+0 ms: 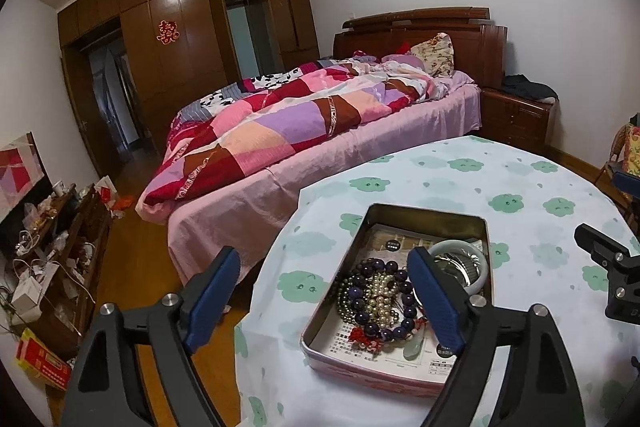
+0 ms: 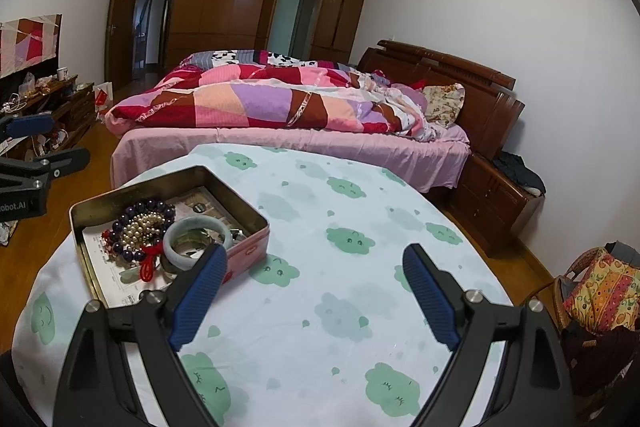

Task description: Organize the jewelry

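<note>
Bedroom clutter frames the scene: a bed point(image 2: 288, 107) with a patchwork quilt at 12 o'clock, dark wooden wardrobes behind it, and in front a round table point(image 2: 320, 211) under a white cloth printed with green clouds.

On the table, at about 10 o'clock in the right wrist view, sits an open tin box point(image 2: 248, 227) with a pink outer wall and a printed paper lining. Inside it lies the jewelry, all in one heap: a dark purple bead bracelet point(image 1: 400, 331) coiled around a cluster of pale pearl beads point(image 1: 380, 297), a red knotted cord point(image 2: 150, 259) at the near edge, and a pale jade bangle point(image 2: 198, 239) toward the right side of the box, partly on top of a dark metallic piece I cannot identify.

The left tongs point(image 1: 324, 301) are released, spread wide with nothing between the pads; the right-hand pad hangs over the box at the bangle's edge, the other beyond the table's rim. The right tongs point(image 2: 316, 291) are also released, over bare cloth at 6 o'clock, well clear of the box.

The likely trouble is tangling: the strands overlap, so pinching one bead string could drag the pearls or cord up with it. The bangle looks smooth and hard, and could slip from the pads and knock the tin. The light tin may also slide on the cloth if nudged sideways.
</note>
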`<move>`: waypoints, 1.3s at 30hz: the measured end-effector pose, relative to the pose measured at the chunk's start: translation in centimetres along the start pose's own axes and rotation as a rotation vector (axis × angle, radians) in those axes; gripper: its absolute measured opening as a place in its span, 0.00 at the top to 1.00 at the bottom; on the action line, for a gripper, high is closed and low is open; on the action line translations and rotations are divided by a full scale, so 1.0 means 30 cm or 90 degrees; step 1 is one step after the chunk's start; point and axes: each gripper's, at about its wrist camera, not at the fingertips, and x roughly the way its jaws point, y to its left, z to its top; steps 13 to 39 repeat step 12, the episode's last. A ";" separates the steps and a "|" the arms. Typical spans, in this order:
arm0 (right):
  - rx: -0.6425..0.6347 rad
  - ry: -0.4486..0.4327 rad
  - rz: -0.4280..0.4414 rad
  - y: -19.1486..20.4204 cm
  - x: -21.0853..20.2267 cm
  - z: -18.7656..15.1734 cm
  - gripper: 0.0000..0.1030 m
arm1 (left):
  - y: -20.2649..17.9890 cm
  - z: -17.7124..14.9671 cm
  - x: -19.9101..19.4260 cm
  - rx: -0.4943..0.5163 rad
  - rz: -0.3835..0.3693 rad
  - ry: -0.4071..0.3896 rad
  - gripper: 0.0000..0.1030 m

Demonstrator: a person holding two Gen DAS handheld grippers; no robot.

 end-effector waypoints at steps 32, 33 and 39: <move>0.010 0.017 -0.009 -0.020 0.025 -0.030 0.11 | -0.016 -0.003 -0.014 0.016 0.006 -0.017 0.16; 0.010 0.017 -0.009 -0.020 0.025 -0.030 0.11 | -0.016 -0.003 -0.014 0.016 0.006 -0.017 0.16; 0.010 0.017 -0.009 -0.020 0.025 -0.030 0.11 | -0.016 -0.003 -0.014 0.016 0.006 -0.017 0.16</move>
